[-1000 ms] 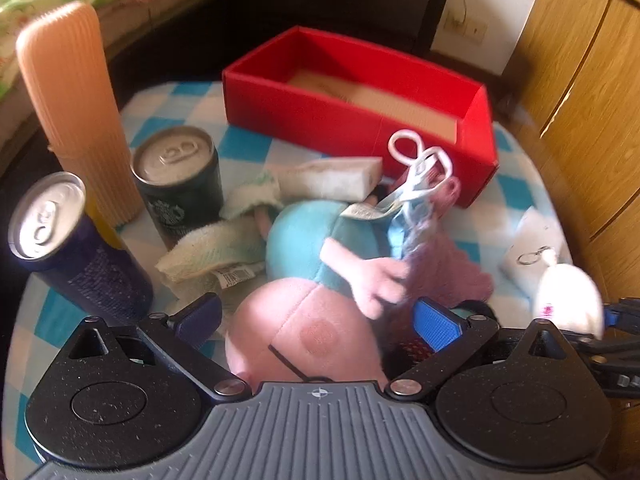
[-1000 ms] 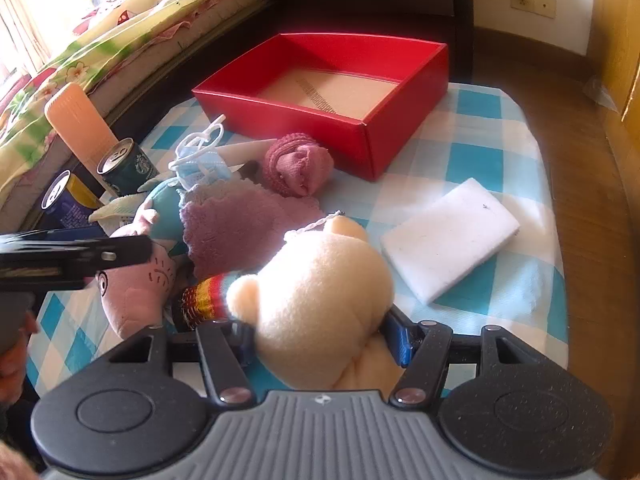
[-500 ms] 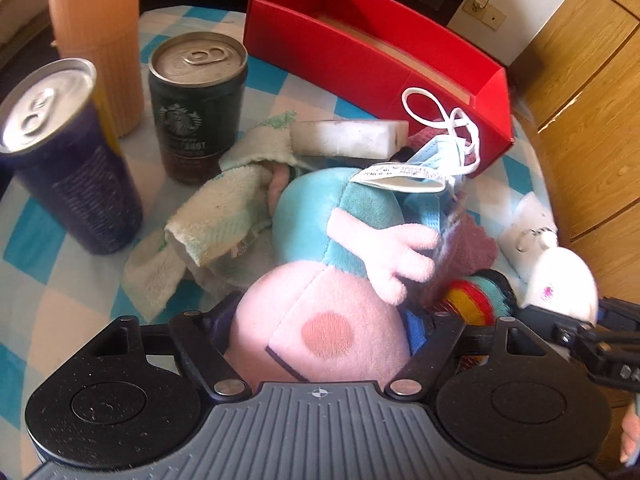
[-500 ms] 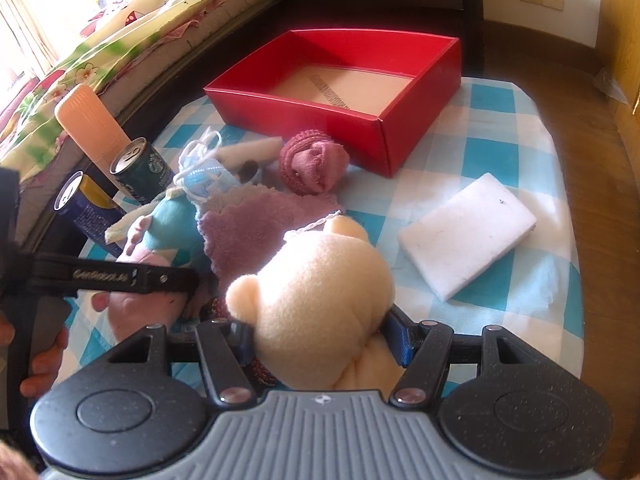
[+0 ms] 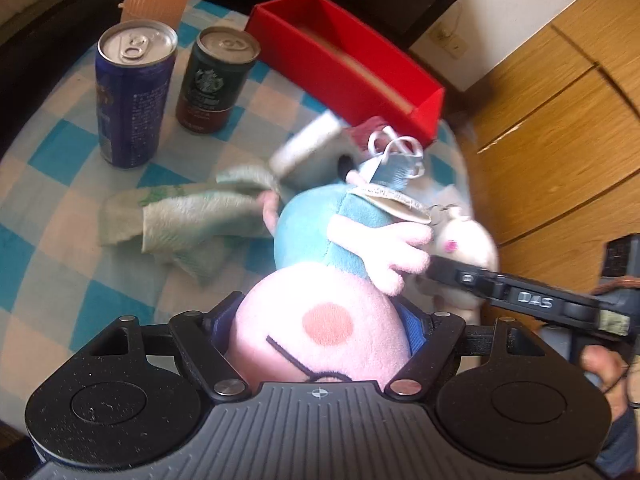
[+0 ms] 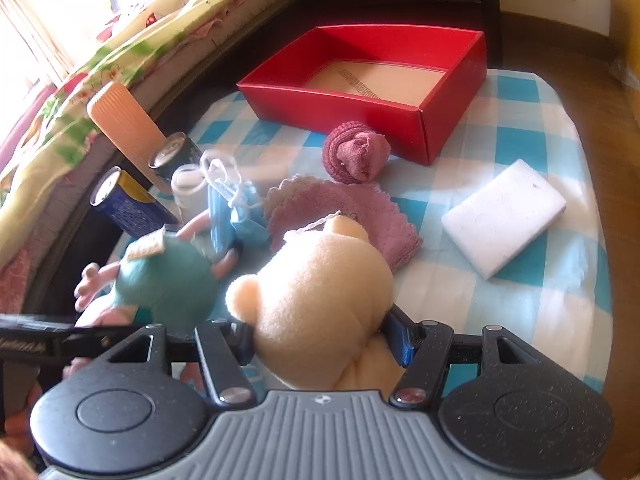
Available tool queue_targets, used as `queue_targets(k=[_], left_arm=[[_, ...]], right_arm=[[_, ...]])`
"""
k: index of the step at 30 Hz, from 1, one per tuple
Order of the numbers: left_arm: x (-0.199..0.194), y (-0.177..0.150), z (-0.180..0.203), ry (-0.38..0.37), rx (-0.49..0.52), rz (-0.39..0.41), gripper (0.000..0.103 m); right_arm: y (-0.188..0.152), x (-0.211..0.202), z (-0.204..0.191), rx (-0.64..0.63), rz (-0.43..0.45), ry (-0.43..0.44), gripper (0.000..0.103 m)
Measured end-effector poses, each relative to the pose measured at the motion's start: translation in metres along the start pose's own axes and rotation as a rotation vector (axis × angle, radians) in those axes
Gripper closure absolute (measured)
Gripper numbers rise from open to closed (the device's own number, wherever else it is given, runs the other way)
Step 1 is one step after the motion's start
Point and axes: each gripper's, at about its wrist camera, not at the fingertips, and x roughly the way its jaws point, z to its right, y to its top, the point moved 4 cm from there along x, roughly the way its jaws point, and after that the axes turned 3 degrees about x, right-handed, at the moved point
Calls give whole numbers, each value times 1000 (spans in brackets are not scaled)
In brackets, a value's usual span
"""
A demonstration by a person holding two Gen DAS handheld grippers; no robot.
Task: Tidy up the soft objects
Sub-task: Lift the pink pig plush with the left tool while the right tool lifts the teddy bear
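My left gripper point(image 5: 320, 324) is shut on the head of a pink pig plush point(image 5: 320, 332) in a blue shirt, held above the table; a blue face mask point(image 5: 394, 164) hangs on it. The plush also shows in the right wrist view point(image 6: 164, 276). My right gripper point(image 6: 320, 340) is shut on a cream teddy bear point(image 6: 316, 300), lifted off the cloth. The red box point(image 6: 360, 100) stands open and empty at the far end of the table. A mauve cloth point(image 6: 348, 208) and a rolled maroon sock point(image 6: 356, 152) lie before it.
A blue can point(image 5: 132, 92), a dark Starbucks can point(image 5: 216, 80) and a ribbed orange tumbler point(image 6: 124, 128) stand at the left. A green towel point(image 5: 188, 216) and a white sponge point(image 6: 504, 212) lie on the checked tablecloth point(image 6: 540, 312). A bed is left, wooden cabinets right.
My left gripper closed on the pig plush and lifted it, dragging the face mask along. My right gripper raised the teddy bear slightly and moved nearer the box.
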Motion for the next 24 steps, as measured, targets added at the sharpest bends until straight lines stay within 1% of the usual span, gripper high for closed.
queue_targets(k=[2,4,6,10,11,14,18,20,22,24], left_arm=[[-12,1,5,-64,-34,17,27],[-24,5,11,-98,-38,47,27],[-33,8,16,-113,-59,69,27],[-53,22,24,-200,-86,103,27],[-58,24,26,-212,-83,112,27],[-70,33,34,-194,-60,157,27],[-72,42,47,-190,-25,217,27],[-68,48,53,-201,-25,229,27],[-61,56,59,-228,-20,234,27],[-54,65,64,-249,-15,254,27]], right_arm=[[-2,-6,-1,2,15,4,63],[-3,-13,-3,6,30,14,63],[-2,-20,-5,16,46,35,63],[2,-30,-6,30,74,60,63],[4,-31,-5,37,79,62,63],[9,-29,-3,53,77,75,63],[15,-33,-7,51,95,92,63],[17,-38,-9,51,114,100,63],[19,-45,-11,52,137,104,63],[23,-53,-11,54,168,99,63]])
